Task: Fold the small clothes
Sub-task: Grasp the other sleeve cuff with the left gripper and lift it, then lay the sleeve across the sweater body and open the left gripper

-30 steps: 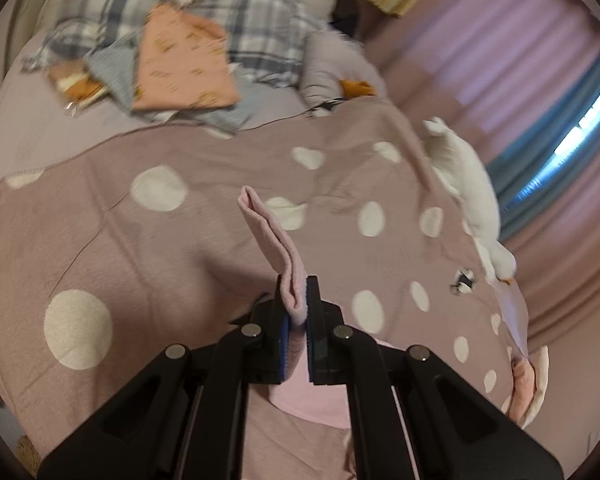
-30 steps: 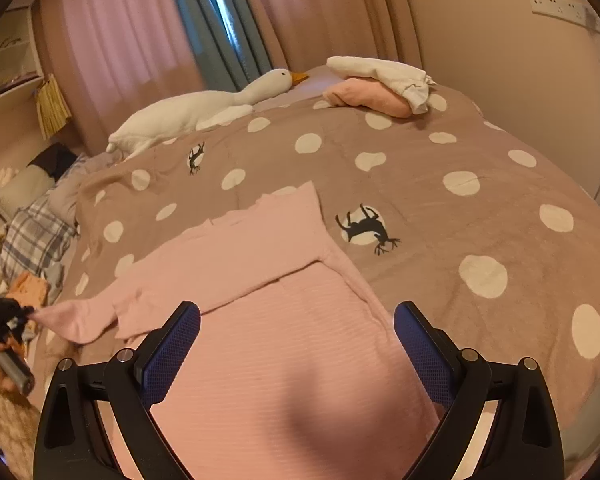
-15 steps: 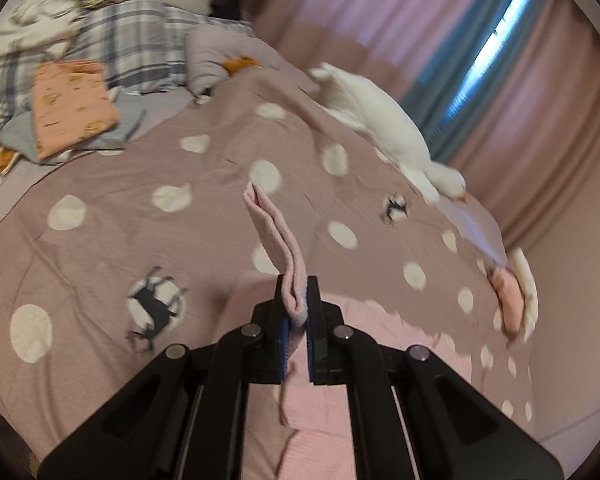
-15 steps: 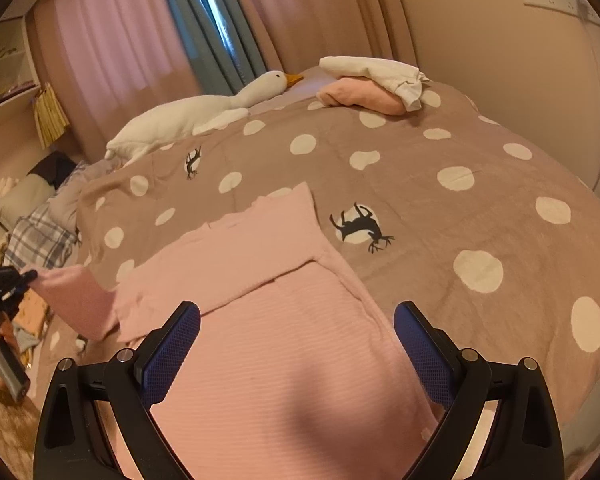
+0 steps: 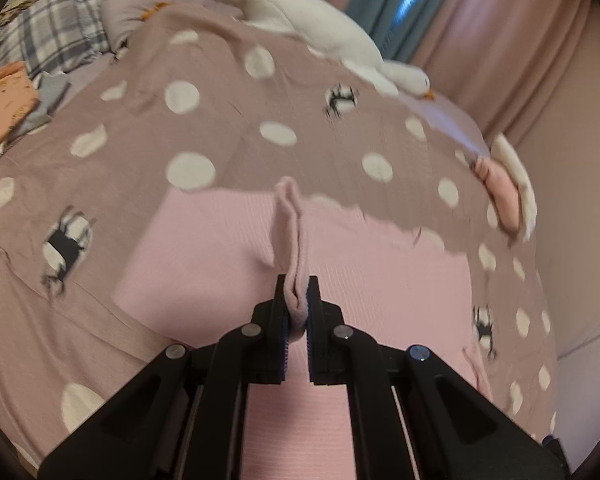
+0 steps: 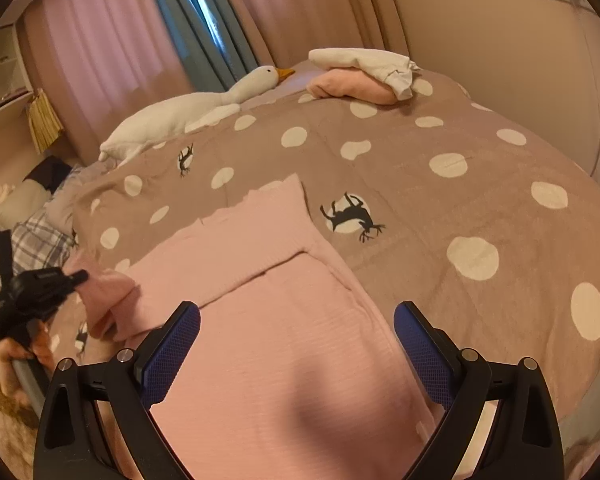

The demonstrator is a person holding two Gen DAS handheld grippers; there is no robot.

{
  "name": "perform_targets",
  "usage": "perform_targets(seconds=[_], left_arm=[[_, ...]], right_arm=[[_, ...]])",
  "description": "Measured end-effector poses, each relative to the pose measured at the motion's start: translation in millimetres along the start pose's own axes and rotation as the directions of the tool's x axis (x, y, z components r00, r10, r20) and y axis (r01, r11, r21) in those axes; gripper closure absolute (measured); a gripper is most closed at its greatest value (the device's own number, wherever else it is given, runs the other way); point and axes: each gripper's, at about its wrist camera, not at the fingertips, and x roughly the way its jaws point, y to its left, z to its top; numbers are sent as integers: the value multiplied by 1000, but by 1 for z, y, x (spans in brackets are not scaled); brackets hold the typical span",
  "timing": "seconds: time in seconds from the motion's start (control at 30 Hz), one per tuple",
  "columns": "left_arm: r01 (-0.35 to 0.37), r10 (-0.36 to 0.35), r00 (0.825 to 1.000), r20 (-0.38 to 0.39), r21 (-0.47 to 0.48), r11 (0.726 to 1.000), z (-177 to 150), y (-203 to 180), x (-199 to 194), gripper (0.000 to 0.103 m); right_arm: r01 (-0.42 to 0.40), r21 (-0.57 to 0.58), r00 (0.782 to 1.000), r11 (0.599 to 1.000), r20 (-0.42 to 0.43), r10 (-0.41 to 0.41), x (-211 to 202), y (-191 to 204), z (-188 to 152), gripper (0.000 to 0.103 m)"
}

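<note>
A pink ribbed top (image 6: 268, 320) lies flat on the dotted bedspread (image 6: 440, 208); it also shows in the left wrist view (image 5: 228, 248). One sleeve (image 6: 252, 236) is folded across its chest. My left gripper (image 5: 296, 300) is shut on the other sleeve's cuff (image 5: 290, 232) and holds it raised over the garment's body. In the right wrist view the left gripper (image 6: 76, 278) is at the left with that sleeve (image 6: 104, 296). My right gripper (image 6: 298, 344) is open and empty, above the lower part of the top.
A white goose plush (image 6: 188, 112) lies along the far side by the curtains. A pink and a white garment (image 6: 360, 76) are bundled at the far corner. A plaid pillow (image 5: 56, 36) and an orange folded cloth (image 5: 2, 100) lie at the left.
My left gripper has carried the sleeve cuff from the bed's left side in over the top's body. The right gripper has stayed open in place.
</note>
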Motion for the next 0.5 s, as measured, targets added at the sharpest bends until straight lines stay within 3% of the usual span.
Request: perform_targets(seconds=[0.2, 0.5], left_arm=[[-7, 12, 995, -98, 46, 999, -22, -13, 33, 97], [-16, 22, 973, -228, 26, 1000, -45, -14, 65, 96]], right_arm=[[-1, 10, 1000, 1000, -9, 1, 1, -4, -2, 6], [-1, 16, 999, 1000, -33, 2, 5, -7, -6, 6]])
